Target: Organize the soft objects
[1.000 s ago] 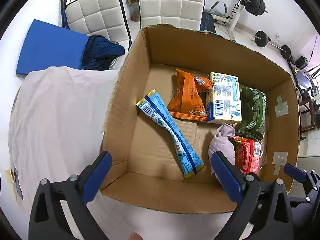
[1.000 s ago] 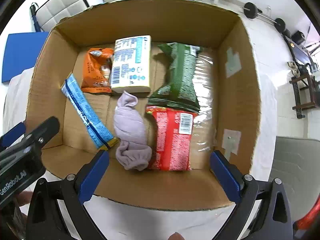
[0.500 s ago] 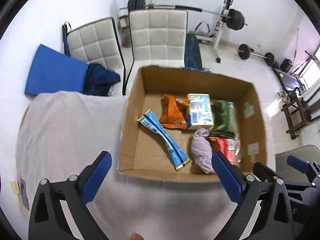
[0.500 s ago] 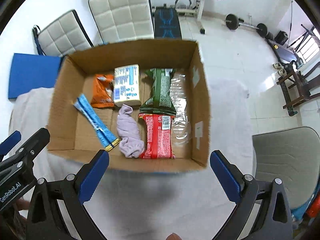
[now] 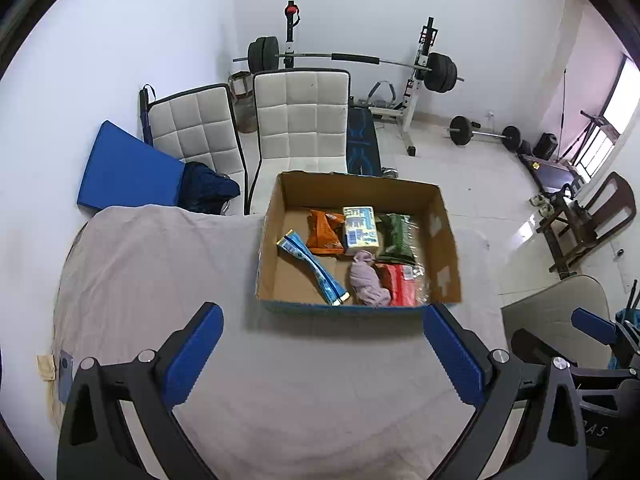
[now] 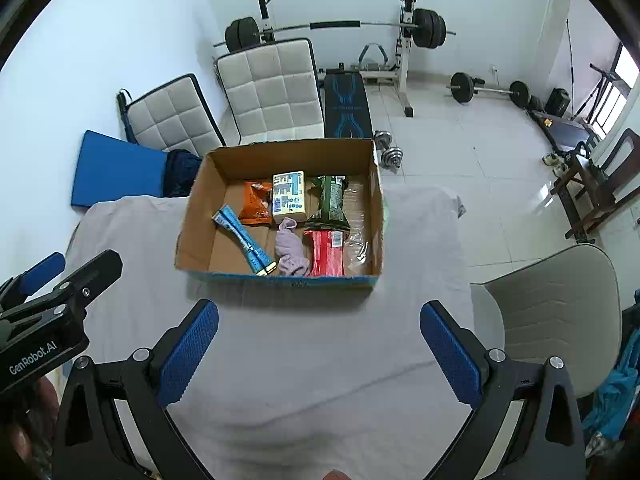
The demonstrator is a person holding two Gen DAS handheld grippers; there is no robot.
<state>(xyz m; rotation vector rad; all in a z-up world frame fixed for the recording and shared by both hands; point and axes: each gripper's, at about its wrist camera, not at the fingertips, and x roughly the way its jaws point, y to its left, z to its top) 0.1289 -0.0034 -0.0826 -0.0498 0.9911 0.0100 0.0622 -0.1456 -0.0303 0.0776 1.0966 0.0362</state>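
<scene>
An open cardboard box (image 5: 444, 216) (image 6: 198, 200) stands on a table under a pale cloth (image 5: 160, 264) (image 6: 320, 340). Inside lie a blue stick pack (image 5: 312, 266) (image 6: 244, 242), an orange bag (image 5: 324, 232) (image 6: 256, 204), a yellow-blue tissue pack (image 5: 360, 228) (image 6: 289, 194), a green bag (image 5: 396, 236) (image 6: 330, 202), a red bag (image 5: 400, 286) (image 6: 328, 252) and a lilac sock (image 5: 366, 280) (image 6: 291, 252). My left gripper (image 5: 320, 352) is open and empty, well back from the box. My right gripper (image 6: 318, 350) is open and empty too.
Two white padded chairs (image 5: 300, 116) (image 6: 272, 92) and a blue mat (image 5: 124, 168) stand behind the table. A weight bench with a barbell (image 6: 348, 24) and dumbbells (image 6: 386, 148) are on the tiled floor. A beige chair (image 6: 556, 304) is at the right.
Both grippers have pulled up and back from just above the box to well away from it. The box and its contents have not moved.
</scene>
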